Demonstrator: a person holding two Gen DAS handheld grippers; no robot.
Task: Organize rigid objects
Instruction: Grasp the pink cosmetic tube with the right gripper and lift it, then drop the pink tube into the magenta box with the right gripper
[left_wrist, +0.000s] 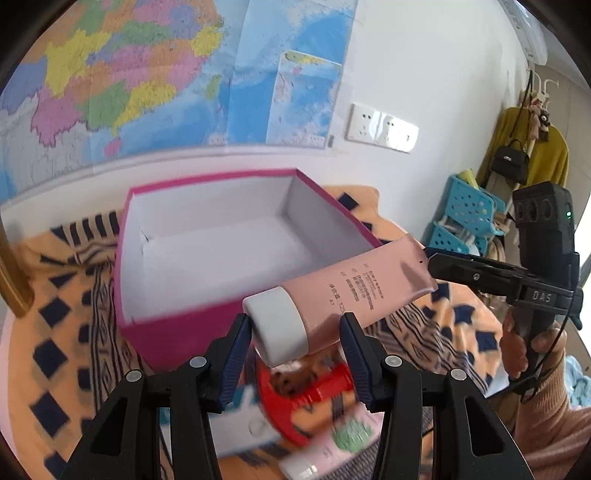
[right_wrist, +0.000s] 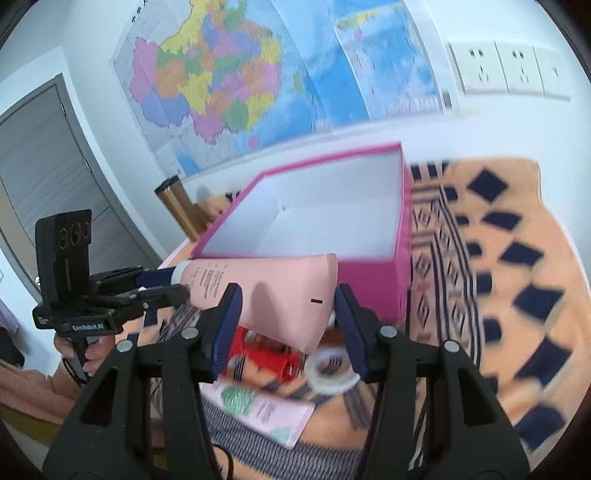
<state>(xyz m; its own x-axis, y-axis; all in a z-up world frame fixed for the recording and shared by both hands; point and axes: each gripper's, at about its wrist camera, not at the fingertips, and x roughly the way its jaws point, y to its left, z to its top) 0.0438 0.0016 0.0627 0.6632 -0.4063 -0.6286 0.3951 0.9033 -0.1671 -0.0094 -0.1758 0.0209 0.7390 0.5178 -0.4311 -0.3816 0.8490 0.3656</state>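
Where an orange patterned cloth (left_wrist: 55, 280) meets the map wall (left_wrist: 147, 74), both grippers' fingers pinch the pink tube (left_wrist: 354, 291): left gripper (left_wrist: 295, 354) on its white cap, right gripper (right_wrist: 288, 321) on its flat tail, long axis spanning left-right near the pink box (left_wrist: 177, 332).

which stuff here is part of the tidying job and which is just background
Job: pink tube held at both ends by left gripper and right gripper; pink box; red object; second tube; tape roll.

Background: wall map; sockets; blue baskets.

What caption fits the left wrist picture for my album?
Two grippers, left gripper and right gripper, carry a pink tube together in front of an open pink box.
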